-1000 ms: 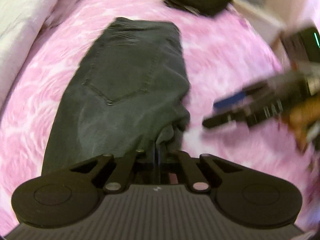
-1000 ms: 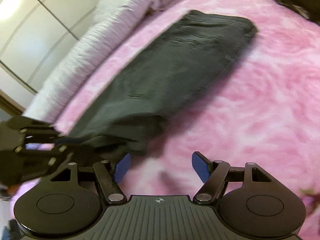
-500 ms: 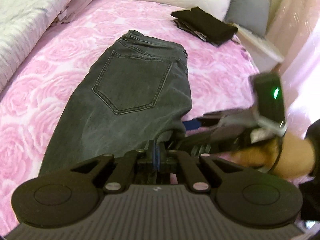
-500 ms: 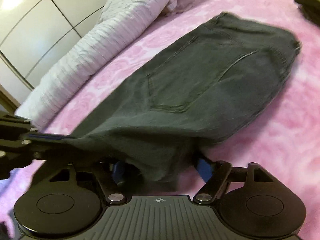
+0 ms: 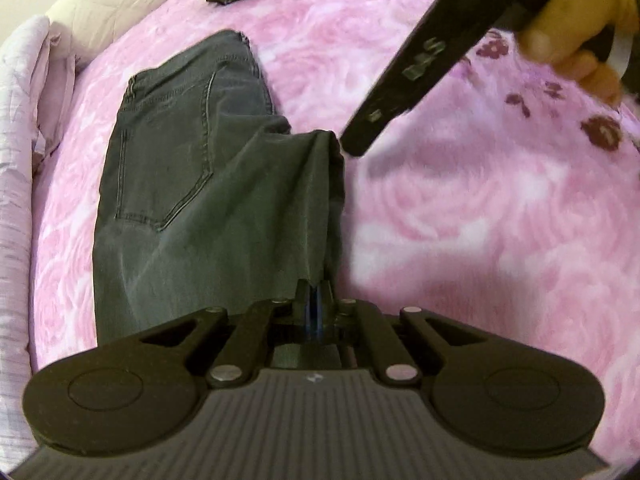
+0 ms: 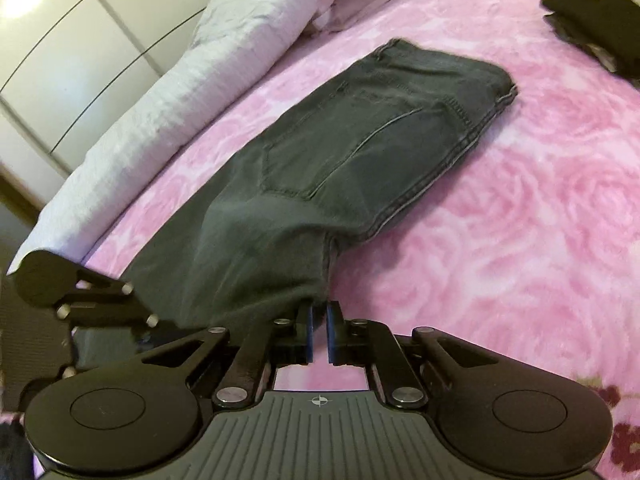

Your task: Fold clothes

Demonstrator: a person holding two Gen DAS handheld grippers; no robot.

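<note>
Two grippers pinch the leg end of a pair of dark grey jeans (image 6: 360, 152): the left gripper (image 5: 316, 300) is closed on one corner of the hem, the right gripper (image 6: 319, 320) clamps the other, lifting the cloth. The waist half lies flat on a pink rose-patterned bedspread (image 6: 540, 200), back pocket up. A folded black garment (image 6: 596, 20) sits well apart near the pillows (image 6: 280, 4).

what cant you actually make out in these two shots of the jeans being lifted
- Left wrist view: the right gripper tip is motion-blurred, so its grip on the jeans is unclear there.
- Right wrist view: the left gripper fingertips are hidden behind the jeans.
- Both views: the leg hems are hidden below the gripper bodies.
- The black clothes are cut off by the frame edge.
</note>
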